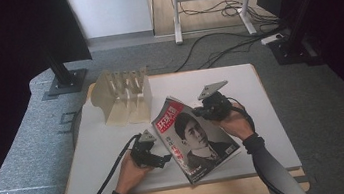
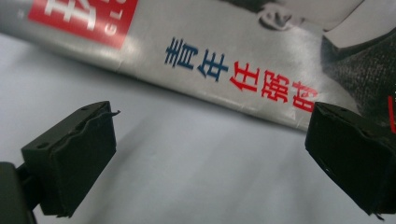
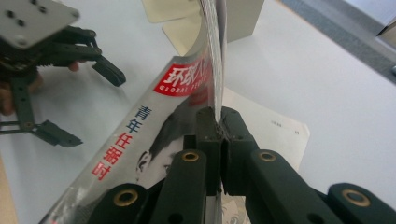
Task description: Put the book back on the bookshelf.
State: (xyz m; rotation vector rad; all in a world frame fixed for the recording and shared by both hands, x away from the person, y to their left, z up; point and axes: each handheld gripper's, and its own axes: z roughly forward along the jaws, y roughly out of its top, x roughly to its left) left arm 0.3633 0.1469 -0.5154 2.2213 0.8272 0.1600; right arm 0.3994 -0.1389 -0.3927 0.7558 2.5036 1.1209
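Presently: right gripper [image 3: 218, 125] pinches magazine [image 1: 192, 134] edge, tilting it off the white table [image 1: 263, 115] | left gripper [image 2: 210, 154] spread wide beside the spine, touching nothing, probably waiting to steady it | slotted file rack [image 1: 124, 95] behind, likely destination.

Black claws [image 1: 168, 159], dark sleeves [image 1: 269, 165]

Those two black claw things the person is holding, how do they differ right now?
The right gripper has its fingers pinched shut on the magazine, lifting one edge off the table. The left gripper has its fingers spread wide with nothing between them, beside the magazine's opposite edge. Both are black, hand-held, and trail a cable.
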